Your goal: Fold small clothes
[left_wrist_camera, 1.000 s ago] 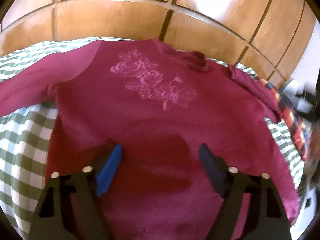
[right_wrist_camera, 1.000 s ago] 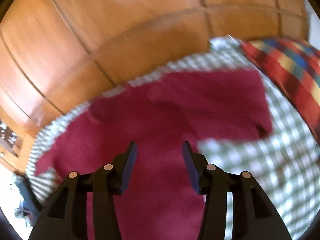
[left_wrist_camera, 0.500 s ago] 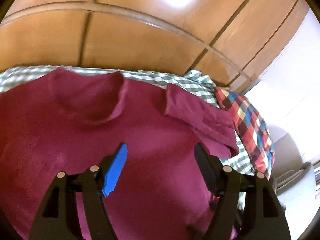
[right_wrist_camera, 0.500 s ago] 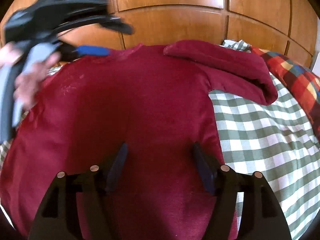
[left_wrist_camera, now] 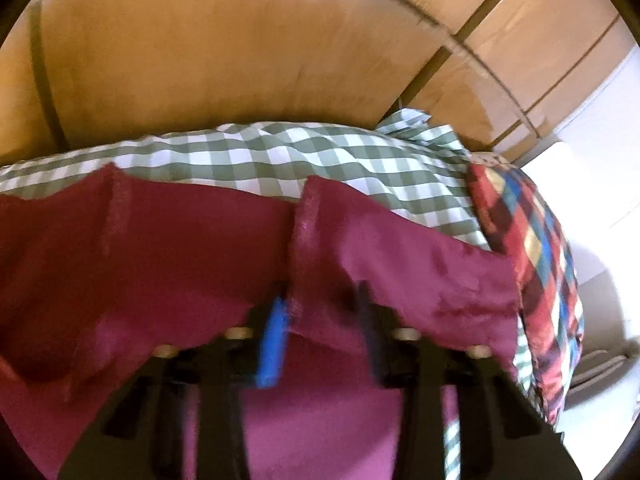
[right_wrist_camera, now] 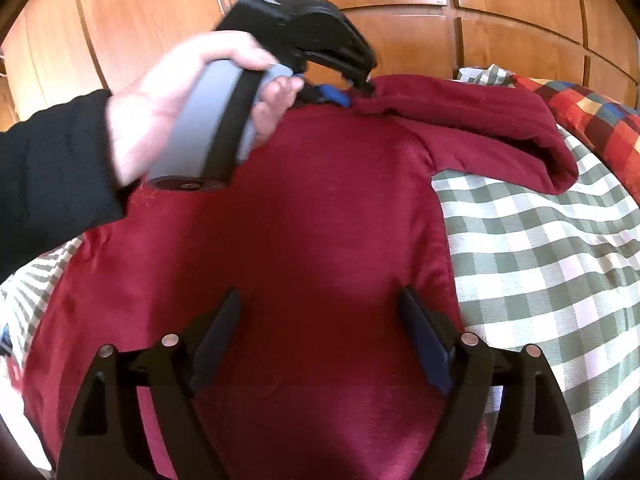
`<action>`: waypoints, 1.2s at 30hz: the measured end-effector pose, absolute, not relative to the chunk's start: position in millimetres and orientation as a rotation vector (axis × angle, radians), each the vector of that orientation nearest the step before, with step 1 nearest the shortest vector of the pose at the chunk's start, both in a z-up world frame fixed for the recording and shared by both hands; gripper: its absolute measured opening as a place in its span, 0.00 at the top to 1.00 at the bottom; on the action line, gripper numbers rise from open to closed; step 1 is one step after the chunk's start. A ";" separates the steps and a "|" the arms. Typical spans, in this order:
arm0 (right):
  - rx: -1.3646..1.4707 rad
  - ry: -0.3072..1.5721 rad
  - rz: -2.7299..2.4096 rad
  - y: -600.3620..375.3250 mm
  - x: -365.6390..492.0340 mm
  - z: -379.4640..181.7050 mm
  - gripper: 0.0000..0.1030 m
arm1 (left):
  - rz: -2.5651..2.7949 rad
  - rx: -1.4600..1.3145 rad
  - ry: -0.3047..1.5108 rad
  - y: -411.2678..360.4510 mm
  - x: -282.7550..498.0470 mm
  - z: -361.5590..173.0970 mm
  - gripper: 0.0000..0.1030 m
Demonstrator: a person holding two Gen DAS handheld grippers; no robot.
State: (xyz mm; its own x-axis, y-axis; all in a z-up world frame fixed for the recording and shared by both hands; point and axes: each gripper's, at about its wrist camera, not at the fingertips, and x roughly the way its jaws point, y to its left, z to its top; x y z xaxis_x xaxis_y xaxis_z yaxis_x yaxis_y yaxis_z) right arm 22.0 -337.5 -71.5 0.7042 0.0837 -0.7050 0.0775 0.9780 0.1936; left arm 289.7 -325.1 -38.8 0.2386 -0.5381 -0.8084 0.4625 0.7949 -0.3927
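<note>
Garment: a dark red long-sleeved knit sweater (right_wrist_camera: 320,240) lies spread flat on a green-and-white checked bedcover (right_wrist_camera: 540,264), its body running away from the right wrist camera toward the wooden panelled wardrobe doors (right_wrist_camera: 400,0) behind the bed.

Sleeve: the dark red sleeve (right_wrist_camera: 480,124) on the right side of the right wrist view is folded back on itself across the shoulder, its cuff end lying near the neckline; the bend of the fold rests on the checked cover.

Left gripper: the black two-finger left gripper with a blue pad (left_wrist_camera: 320,312) is at the cuff end of that sleeve. In its own blurred view the fingers stand narrowly apart, the blue-padded finger (left_wrist_camera: 274,344) at the cuff's edge and the other partly under the cloth; whether they clamp the fabric cannot be told.

Left hand: a person's bare left hand in a black cuff (right_wrist_camera: 160,108) grips the grey handle of that gripper, above the sweater's upper left part.

Right gripper: the black right gripper with dark blue pads (right_wrist_camera: 320,320) hangs over the lower body of the sweater, fingers spread wide, nothing between them.

Surroundings: a red, blue and yellow plaid pillow (right_wrist_camera: 592,120) lies at the right edge of the bed, beside the folded sleeve.
</note>
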 end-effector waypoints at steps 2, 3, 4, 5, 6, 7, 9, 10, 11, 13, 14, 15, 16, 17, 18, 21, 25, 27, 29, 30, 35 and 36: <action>0.219 0.790 0.006 -338.0 21.7 -71.6 0.22 | -0.688 -0.081 1.101 -326.7 288.3 -31.4 0.95; 0.220 0.789 0.006 -338.0 21.3 -71.7 0.22 | -0.695 -0.102 1.081 -323.7 287.2 -25.9 0.95; 0.220 0.789 0.006 -337.8 21.3 -71.7 0.22 | -0.699 -0.122 1.059 -318.4 286.2 -18.5 0.95; 0.219 0.789 0.006 -337.6 20.9 -71.6 0.22 | -0.700 -0.135 1.036 -312.3 285.1 -10.3 0.95; 0.219 0.789 0.006 -337.8 21.0 -71.6 0.22 | -0.700 -0.146 1.006 -302.7 283.1 1.7 0.95; 0.218 0.789 0.006 -337.6 20.8 -71.3 0.22 | -0.697 -0.153 0.979 -292.6 281.5 12.2 0.95; 0.218 0.790 0.006 -337.5 20.8 -71.4 0.22 | -0.686 -0.181 0.925 -266.4 278.3 34.9 0.95; 0.218 0.790 0.006 -337.6 20.8 -71.4 0.22 | -0.682 -0.197 0.897 -249.5 275.0 46.1 0.95; 0.216 0.790 0.005 -337.4 20.7 -71.4 0.22 | -0.672 -0.205 0.878 -237.8 273.2 53.1 0.95; 0.212 0.792 0.002 -337.1 20.8 -71.3 0.22 | -0.645 -0.238 0.839 -201.2 266.4 68.3 0.95; 0.209 0.794 0.000 -336.7 20.5 -71.3 0.22 | -0.629 -0.253 0.826 -179.6 262.0 73.6 0.95; 0.205 0.795 -0.002 -336.3 20.8 -71.5 0.22 | -0.616 -0.257 0.820 -168.4 260.3 75.4 0.95; 0.201 0.797 -0.004 -335.1 22.0 -71.6 0.22 | -0.593 -0.266 0.809 -146.0 255.4 76.9 0.95; 0.194 0.799 -0.009 -333.8 22.7 -71.4 0.22 | -0.574 -0.269 0.805 -130.9 251.6 75.9 0.95; 0.188 0.802 -0.013 -331.5 22.9 -71.0 0.22 | -0.554 -0.270 0.805 -118.4 248.6 73.9 0.95; 0.172 0.810 -0.026 -329.9 24.7 -70.3 0.22 | -0.502 -0.295 0.823 -81.0 240.7 58.1 0.95; 0.211 0.840 -0.012 -336.6 27.5 -62.8 0.22 | -0.410 -0.335 0.861 -38.4 239.4 25.3 0.95; 0.298 0.844 0.012 -348.0 28.3 -53.8 0.24 | -0.384 -0.320 0.884 -29.3 240.1 9.3 0.95; 0.382 0.819 0.014 -364.4 32.3 -37.6 0.31 | -0.378 -0.305 0.909 -25.1 241.5 -4.2 0.95; 0.394 0.801 0.006 -370.3 35.3 -29.0 0.36 | -0.371 -0.290 0.918 -27.0 242.1 -10.6 0.95; 0.411 0.717 -0.040 -390.7 73.0 9.0 0.47 | -0.379 -0.312 0.876 -16.8 238.7 -9.8 0.95; 0.406 0.720 -0.050 -393.4 84.1 11.6 0.50 | -0.381 -0.311 0.859 -15.6 237.6 -5.7 0.95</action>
State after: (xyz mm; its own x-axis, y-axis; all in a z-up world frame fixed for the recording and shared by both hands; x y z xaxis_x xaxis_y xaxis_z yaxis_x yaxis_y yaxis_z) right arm 84.1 -393.4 11.6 0.7542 0.0932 -0.6500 0.1825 0.9211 0.3438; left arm 237.6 -15.6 -5.7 0.5934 -0.4451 -0.6707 0.1988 0.8884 -0.4138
